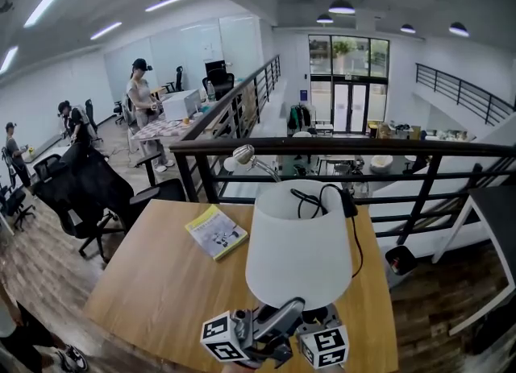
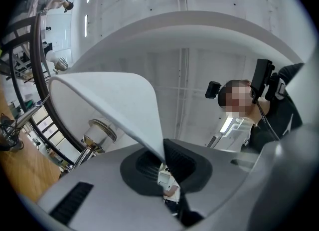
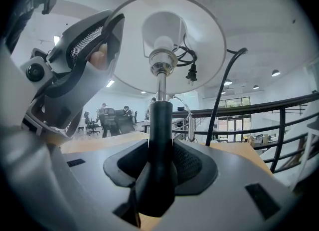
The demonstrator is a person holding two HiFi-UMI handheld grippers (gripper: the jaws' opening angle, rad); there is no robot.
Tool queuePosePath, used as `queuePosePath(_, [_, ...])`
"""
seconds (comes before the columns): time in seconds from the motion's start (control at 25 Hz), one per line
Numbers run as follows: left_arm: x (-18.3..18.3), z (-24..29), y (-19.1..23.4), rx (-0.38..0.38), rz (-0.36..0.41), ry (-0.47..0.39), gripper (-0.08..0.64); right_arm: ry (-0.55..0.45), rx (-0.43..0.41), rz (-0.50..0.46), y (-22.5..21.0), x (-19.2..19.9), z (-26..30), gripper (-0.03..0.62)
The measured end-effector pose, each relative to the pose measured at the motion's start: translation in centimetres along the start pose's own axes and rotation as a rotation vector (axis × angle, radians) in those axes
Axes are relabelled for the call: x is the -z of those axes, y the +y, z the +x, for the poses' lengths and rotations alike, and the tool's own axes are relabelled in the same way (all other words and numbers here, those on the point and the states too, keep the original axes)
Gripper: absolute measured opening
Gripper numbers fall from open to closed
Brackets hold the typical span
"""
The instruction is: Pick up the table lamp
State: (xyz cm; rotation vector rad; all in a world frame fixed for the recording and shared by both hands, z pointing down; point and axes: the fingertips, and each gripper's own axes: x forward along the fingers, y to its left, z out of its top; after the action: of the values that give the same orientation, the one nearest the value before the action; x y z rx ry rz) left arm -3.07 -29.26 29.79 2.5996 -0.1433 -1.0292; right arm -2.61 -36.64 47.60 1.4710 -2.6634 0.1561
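Well into the pick-up. Clamps the table lamp [image 1: 298,244] from two sides. Right gripper [image 3: 159,161] shut tight on the black stem [image 3: 160,120] below the bulb socket. Left gripper [image 2: 163,161] pinched together on the lower rim of the white shade [image 2: 114,100], only the thin shade wall between the pads. Holds the lamp upright over the near end of the wooden table [image 1: 161,283], close to the body, with the cord [image 3: 225,88] looped over the shade and the plug [image 3: 191,74] dangling inside it. Shows the base in no view, so gives no proof of clearance from the tabletop; seems raised, judging by how high the shade sits. Leaves, at most, lifting fully clear and keeping steady. Leaves the yellow booklet [image 1: 216,232] lying apart on the table, untouched.
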Motion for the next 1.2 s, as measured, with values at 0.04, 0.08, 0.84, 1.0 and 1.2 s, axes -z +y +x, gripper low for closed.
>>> queuePosePath(0.04, [-0.1,0.1,-0.1,0.003,0.002,0.001,0.014,-0.004,0.001,-0.002,0.0,-0.2,0.0,0.156])
queuePosePath(0.08, [-0.2,0.2,-0.3,0.007,0.004,0.002,0.013,-0.008,0.001,-0.004,0.0,-0.4,-0.1,0.156])
queuePosePath(0.84, [-1.9,2.3,-2.1,0.069,0.054,0.005,0.014,-0.078,0.018,-0.041,-0.5,-4.2,-0.3,0.156])
queuePosePath(1.0, [-2.3,2.5,-2.5,0.079,0.062,0.002,0.014,-0.094,0.017,-0.048,-0.4,-4.8,-0.4,0.156])
queuePosePath(1.2, [-2.7,2.9,-2.9,0.083,0.075,0.001,0.014,-0.107,0.016,-0.054,-0.3,-5.6,-0.7,0.156])
